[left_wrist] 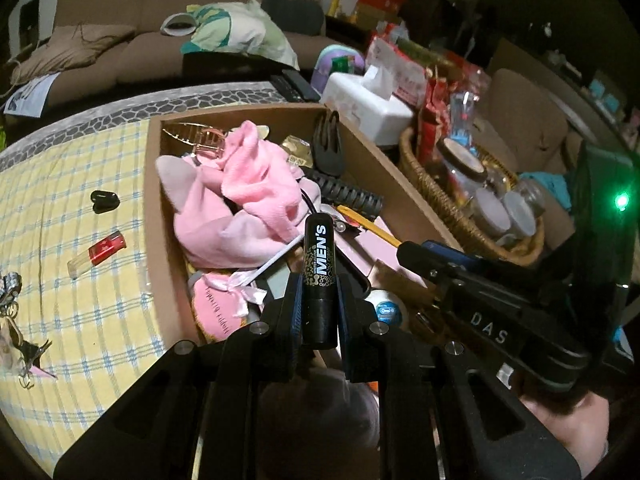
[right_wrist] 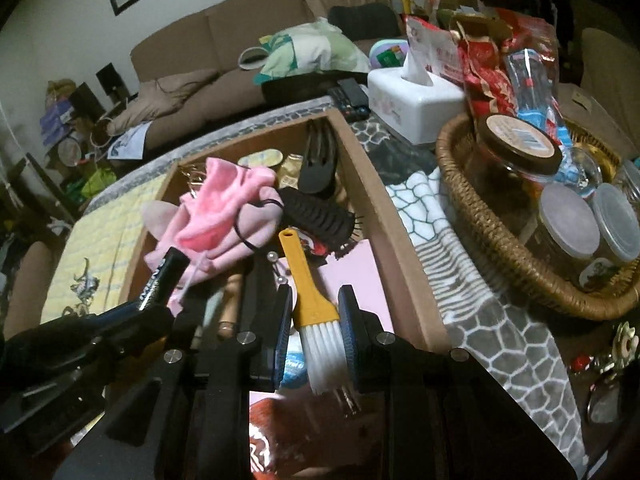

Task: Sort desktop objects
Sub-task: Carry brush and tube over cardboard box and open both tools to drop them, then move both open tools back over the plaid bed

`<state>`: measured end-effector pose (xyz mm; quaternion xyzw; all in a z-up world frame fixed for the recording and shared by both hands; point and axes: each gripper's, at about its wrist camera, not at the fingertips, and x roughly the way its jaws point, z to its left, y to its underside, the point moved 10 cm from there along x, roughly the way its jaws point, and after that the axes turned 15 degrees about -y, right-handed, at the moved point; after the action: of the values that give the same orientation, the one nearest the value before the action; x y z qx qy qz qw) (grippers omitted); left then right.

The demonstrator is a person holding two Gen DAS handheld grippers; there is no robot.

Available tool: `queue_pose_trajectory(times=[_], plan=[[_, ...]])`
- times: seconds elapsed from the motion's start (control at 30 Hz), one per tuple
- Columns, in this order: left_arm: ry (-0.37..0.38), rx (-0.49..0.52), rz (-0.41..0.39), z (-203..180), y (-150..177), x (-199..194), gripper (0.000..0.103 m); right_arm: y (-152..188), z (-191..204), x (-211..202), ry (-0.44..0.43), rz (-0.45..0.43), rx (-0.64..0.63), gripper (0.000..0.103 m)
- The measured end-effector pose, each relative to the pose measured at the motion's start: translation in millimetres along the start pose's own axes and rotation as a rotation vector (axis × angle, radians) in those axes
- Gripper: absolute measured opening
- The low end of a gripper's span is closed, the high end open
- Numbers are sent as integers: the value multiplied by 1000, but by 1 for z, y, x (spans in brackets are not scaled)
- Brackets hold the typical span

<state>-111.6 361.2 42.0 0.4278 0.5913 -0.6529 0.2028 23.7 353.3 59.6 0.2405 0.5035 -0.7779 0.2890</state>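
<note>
- The left gripper pinches a black cylindrical lip-balm tube printed "MEN'S" in white between its blue-padded fingers; the tube stands up out of the jaws, its top end free.
- From the right wrist view the same black tube appears at lower left, slanting up over the near left corner of the box, with the left gripper dark below it.
- The right gripper is closed on a small brush with a yellow plastic handle and white bristles; the pads press on the wide yellow ferrule, the handle points away and the bristles hang toward the camera.
- Both held things are above an open brown cardboard box that sits on a table covered with a yellow checked cloth.
- Inside the box lie a crumpled pink fabric pouch, a black hair brush with ribbed back, a black plastic hair clip leaning on the right wall, and a flat pink card.
- On the cloth, left of the box and apart from it, lie a small red-and-clear tube and a small black heart-shaped object.
- To the right of the box stands a woven wicker basket holding lidded glass jars, and behind it a white tissue box.
- A brown sofa fills the background.
</note>
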Motion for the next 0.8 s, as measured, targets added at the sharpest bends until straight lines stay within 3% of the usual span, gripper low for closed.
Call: queue_pose_trajectory(times=[0.17,0.2,0.27,0.57,0.7,0.8], plan=[[-27,30,12,-8,4,9,17,6,-4,8,1,26,18,26],[-25,26,12,-8,4,8,23,7,-3,8,-1,30,15,26],[-26,15,2,-4,3,2,46,8,-2,4,11,23,-1,32],[-50,4,-107,24,-11,-58,65,5,23,-30,25,-42,-46,51],[-86,8,-162,45,-11,-87,86,5,50,-42,8,-70,-80,87],[-104,-12,-202,68,-7,-110,97,6,70,-48,2,-88,-106,101]])
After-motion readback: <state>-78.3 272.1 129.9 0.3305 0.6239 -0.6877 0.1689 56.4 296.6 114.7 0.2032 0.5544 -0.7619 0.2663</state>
